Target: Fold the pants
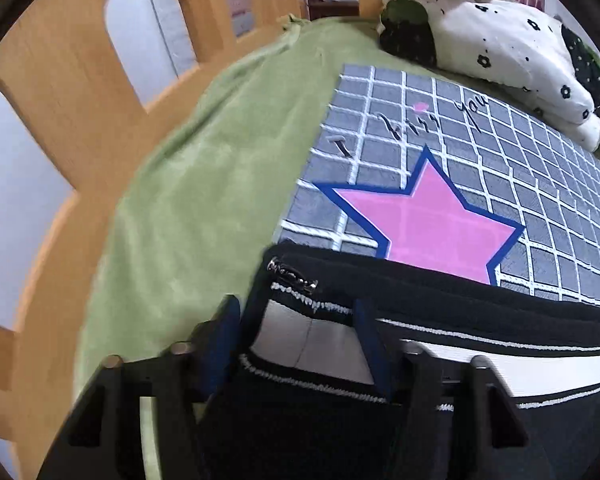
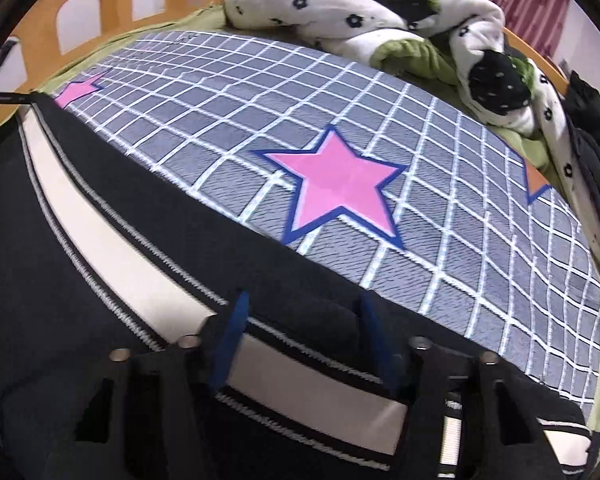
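Observation:
Black pants with a white side stripe lie along the near edge of a grey checked mat on the bed. Their end, with a small metal zipper pull, sits by my left gripper. Its blue pads stand on either side of that end, and the striped cloth buckles up between them and touches both. In the right wrist view the same pants run from the upper left to the lower right. My right gripper straddles the stripe and a small hump of black cloth, with its pads still apart.
A pink star is printed on the mat. A crumpled white, black and green quilt is heaped at the far end. A green sheet covers the mattress beside a wooden rail with arched cut-outs. Dark clothing lies at the right edge.

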A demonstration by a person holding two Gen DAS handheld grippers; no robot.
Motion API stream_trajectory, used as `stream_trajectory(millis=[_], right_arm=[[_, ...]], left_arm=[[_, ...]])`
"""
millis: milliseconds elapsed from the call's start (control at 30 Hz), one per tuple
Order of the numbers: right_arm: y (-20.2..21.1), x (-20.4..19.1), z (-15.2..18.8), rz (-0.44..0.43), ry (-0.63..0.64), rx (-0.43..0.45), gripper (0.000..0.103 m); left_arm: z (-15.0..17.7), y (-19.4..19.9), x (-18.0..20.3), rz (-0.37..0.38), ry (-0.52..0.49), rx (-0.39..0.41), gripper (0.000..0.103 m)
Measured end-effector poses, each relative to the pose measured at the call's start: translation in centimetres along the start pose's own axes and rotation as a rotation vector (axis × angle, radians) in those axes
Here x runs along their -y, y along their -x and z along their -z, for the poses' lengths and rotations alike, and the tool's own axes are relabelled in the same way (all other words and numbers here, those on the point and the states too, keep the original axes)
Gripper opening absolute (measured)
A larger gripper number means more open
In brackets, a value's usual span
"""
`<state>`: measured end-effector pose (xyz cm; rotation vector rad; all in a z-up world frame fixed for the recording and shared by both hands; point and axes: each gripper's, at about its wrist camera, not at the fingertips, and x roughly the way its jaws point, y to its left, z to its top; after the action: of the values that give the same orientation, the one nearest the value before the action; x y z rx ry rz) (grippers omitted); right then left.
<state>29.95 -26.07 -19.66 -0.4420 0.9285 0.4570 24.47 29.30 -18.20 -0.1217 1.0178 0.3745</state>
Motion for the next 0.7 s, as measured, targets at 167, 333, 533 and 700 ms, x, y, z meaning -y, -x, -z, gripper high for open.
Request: stream_trajectory(millis=[167, 333, 533, 700], right_arm=[[1.1, -1.2, 0.3, 0.021, 0.024, 0.017, 0.008], [1.9, -0.2, -0.4, 0.0, -0.017, 0.062, 0.008], [2.4, 0.4, -1.5, -0.008, -0.04, 0.109, 0.004], [0.6, 1.0, -2.0, -0.001, -0.072, 0.092, 0.003]], left_arm=[[0.9, 2.2, 0.2, 0.013, -0.047, 0.09, 0.02], [0.6, 3.7, -1.9, 0.104, 0.042, 0.13, 0.02], [0.2, 5.0, -2.4, 0.125, 0.062, 0.178, 0.02], [-0.5, 1.0, -2.0, 0.081, 0.085, 0.103, 0.02]])
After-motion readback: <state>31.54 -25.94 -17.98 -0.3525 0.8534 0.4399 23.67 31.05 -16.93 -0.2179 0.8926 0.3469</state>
